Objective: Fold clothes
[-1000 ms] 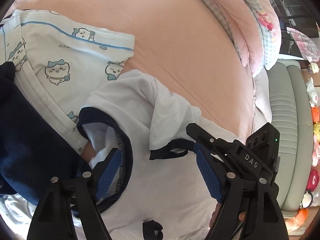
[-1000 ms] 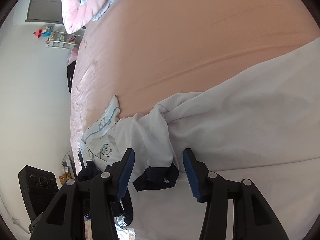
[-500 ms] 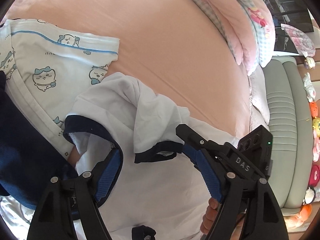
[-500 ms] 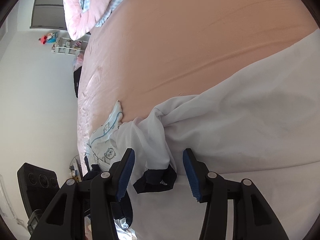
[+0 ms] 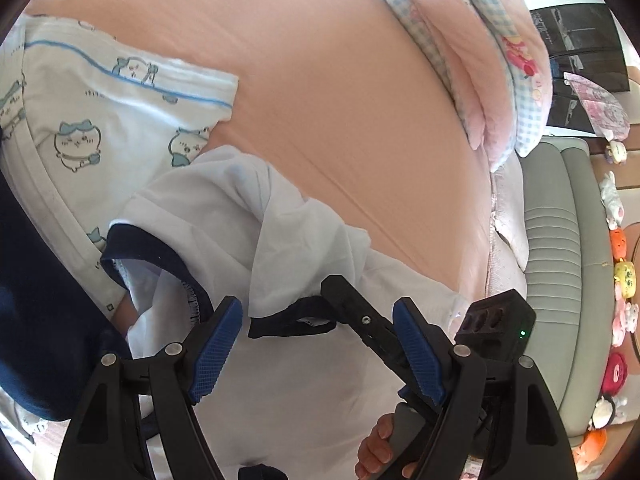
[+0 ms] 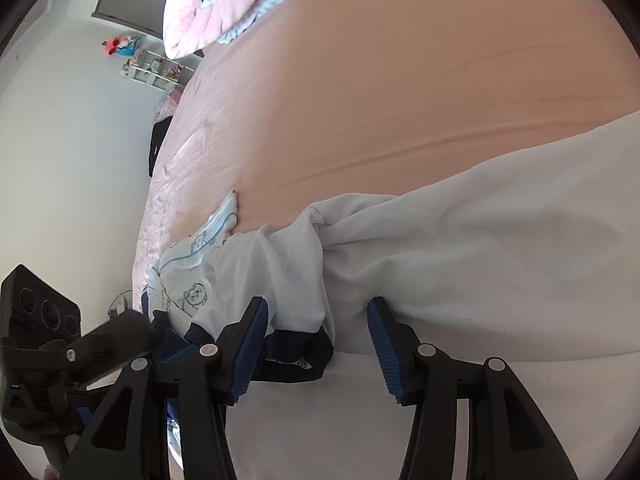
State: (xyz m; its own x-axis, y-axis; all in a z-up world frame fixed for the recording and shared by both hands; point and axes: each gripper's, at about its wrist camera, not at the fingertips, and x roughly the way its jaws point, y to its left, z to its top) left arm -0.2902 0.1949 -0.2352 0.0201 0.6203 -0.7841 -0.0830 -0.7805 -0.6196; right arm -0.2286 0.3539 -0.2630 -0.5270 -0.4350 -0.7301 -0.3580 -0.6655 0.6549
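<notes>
A white shirt (image 5: 304, 380) with navy trim lies spread on the pink bed sheet (image 5: 320, 80). Its folded sleeve ends in a navy cuff (image 6: 298, 354). My right gripper (image 6: 316, 342) straddles that cuff. Its jaws are opening: the left pad (image 6: 250, 346) is beside the cuff, and the right pad stands clear of the cloth. My left gripper (image 5: 318, 340) is open just before the same cuff (image 5: 288, 326), pads apart from it. The navy collar (image 5: 160, 268) lies to its left. Each gripper shows in the other's view: the right gripper's finger (image 5: 356, 316) and the left gripper's finger (image 6: 108, 338).
A cat-print garment (image 5: 100, 120) and a dark navy garment (image 5: 32, 320) lie left of the shirt. A pink and blue-check quilt (image 5: 480, 60) sits at the far end of the bed. A grey padded headboard (image 5: 560, 240) and plush toys (image 5: 620, 280) are on the right.
The right gripper's jaws have widened a little and its view has rolled. The left gripper has edged closer to the cuff, and its finger now shows in the right wrist view.
</notes>
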